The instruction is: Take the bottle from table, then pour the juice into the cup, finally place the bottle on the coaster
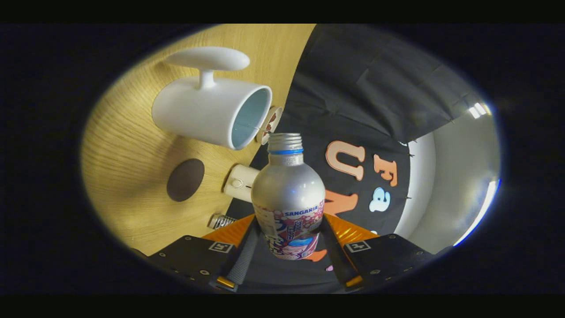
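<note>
Silver metal bottle [288, 185]: printed wrap label, with a brand line in capitals across its top band. Claw [288, 221] clamps the bottle from both sides. Each finger mount has a square black-and-white marker tag [220, 246].

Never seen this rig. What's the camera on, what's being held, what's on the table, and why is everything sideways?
No robot arm here: a person carries a handheld two-finger gripper, and a fisheye camera riding on it looks forward along the fingers. The two fingers press on either side of a silver metal bottle with a printed label, cap off. The scene looks sideways because the gripper is tilted, bringing the bottle's open neck close to the mouth of the white ceramic cup. The cup stands on the light wooden table. Near it lie a round dark brown coaster, a small cream cylindrical container and a small silver ridged object, possibly the cap.
</note>
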Motion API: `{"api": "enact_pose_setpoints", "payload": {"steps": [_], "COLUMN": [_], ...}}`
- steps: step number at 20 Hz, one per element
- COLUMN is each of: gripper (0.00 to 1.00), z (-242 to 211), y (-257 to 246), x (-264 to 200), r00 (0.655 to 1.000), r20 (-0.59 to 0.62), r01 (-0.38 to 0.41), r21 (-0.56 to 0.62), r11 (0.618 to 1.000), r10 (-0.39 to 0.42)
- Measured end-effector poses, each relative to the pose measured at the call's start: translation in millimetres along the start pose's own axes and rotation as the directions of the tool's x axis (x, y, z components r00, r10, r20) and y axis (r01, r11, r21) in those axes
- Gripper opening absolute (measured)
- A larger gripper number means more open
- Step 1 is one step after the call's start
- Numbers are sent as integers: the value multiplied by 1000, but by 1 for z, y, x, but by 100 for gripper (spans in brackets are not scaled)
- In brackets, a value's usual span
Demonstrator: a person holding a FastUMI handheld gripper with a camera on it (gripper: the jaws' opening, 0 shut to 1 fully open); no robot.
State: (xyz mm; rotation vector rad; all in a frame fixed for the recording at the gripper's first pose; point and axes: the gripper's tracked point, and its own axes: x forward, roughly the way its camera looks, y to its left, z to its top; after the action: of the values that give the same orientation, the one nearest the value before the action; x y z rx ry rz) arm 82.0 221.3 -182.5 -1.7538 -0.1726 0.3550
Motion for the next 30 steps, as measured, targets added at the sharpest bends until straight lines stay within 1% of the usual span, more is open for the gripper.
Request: {"api": "enact_pose_setpoints", "payload": {"steps": [4,7,9,11,13,15,18,20,23,24,27,30], "gripper": [77,77,77,77,77,78,77,78,78,78,78,78], "z": [8,13,12,14,13,10,3,-4,-12,-13,-14,-20], "y": [13,17,21,16,10,7,6,12,18,20,32,50], "x": [-1,-3,-1,0,4,10,12,15,21,24,33,46], "r00": [998,995,992,991,991,989,986,984,981,980,974,967], "r20": [13,23,27,29,30,32,26,28,34,41,71,74], "r01": [-67,-103,-128,-130,-127,-129,-115,-107,-93,-91,-88,-58], "r21": [144,258,366,468,568,674,818,884,947,963,994,996], "r11": [987,961,922,874,813,727,563,455,308,253,68,-69], "r10": [65,100,127,131,133,146,164,177,189,196,216,245]}}
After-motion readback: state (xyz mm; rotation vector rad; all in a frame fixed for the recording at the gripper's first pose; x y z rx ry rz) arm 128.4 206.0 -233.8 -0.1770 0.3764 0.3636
